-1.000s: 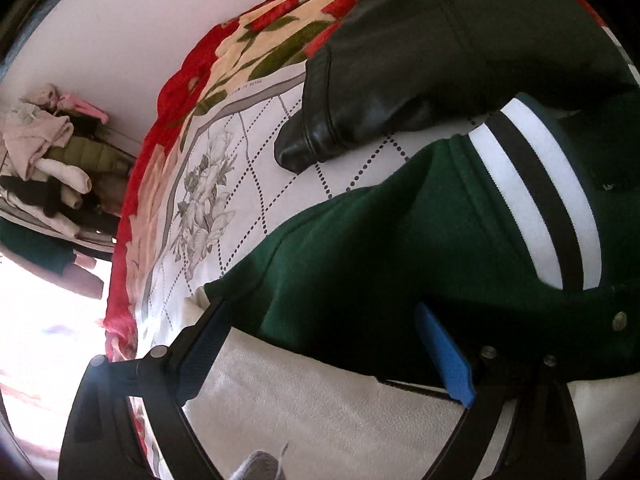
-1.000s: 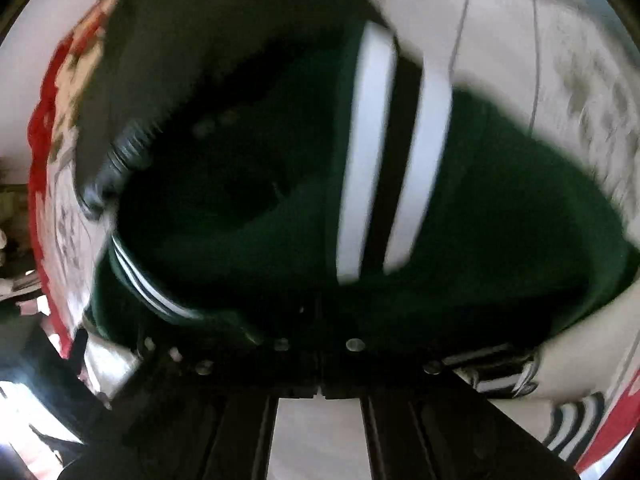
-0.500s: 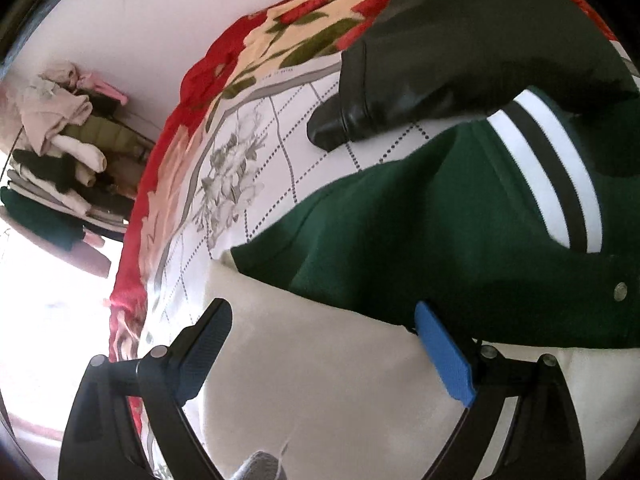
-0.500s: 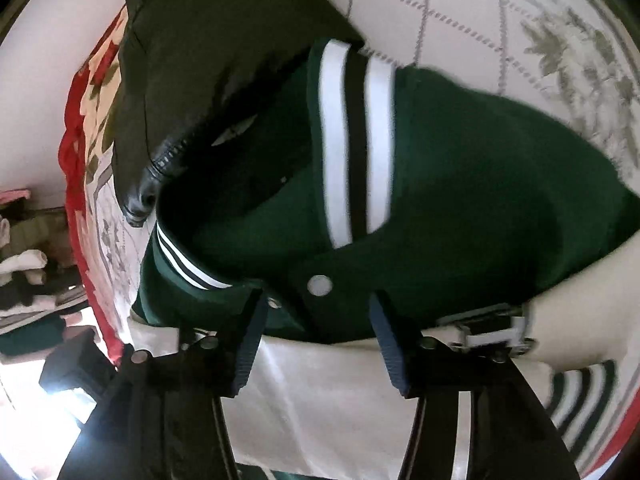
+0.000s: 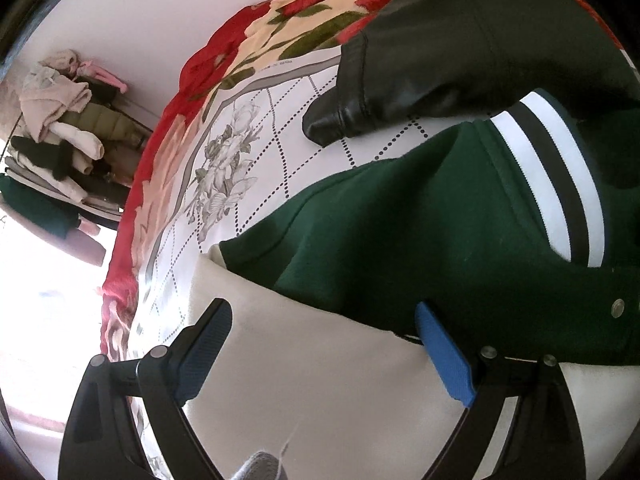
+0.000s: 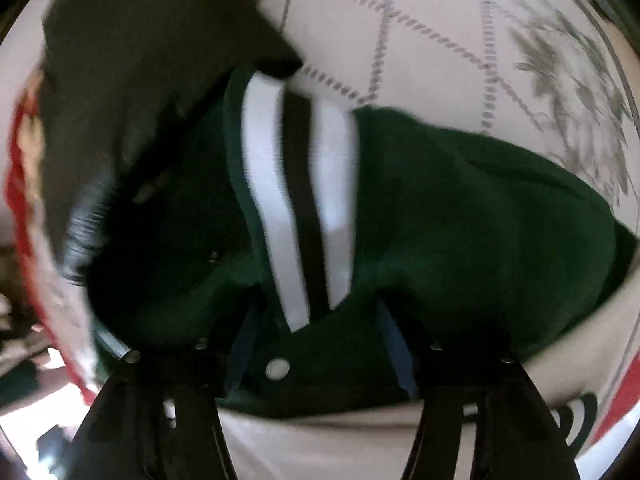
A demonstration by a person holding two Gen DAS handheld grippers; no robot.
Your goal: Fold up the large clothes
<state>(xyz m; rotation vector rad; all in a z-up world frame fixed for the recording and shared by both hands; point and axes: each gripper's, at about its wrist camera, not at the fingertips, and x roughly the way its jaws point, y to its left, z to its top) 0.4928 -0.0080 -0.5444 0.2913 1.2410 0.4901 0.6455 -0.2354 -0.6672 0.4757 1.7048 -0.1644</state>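
Left wrist view shows the bedspread (image 5: 248, 168) bearing the green varsity jacket (image 5: 420, 232), its cream sleeve (image 5: 320, 380) beneath the wide-spread left gripper (image 5: 324, 344). Blurred right wrist view: right gripper (image 6: 316, 344) straddles the jacket's snap-button hem (image 6: 278, 368), fingers apart.

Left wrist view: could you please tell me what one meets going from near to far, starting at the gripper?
left gripper → cream sleeve → green varsity jacket → white patterned sheet → black leather jacket → red floral blanket → wall
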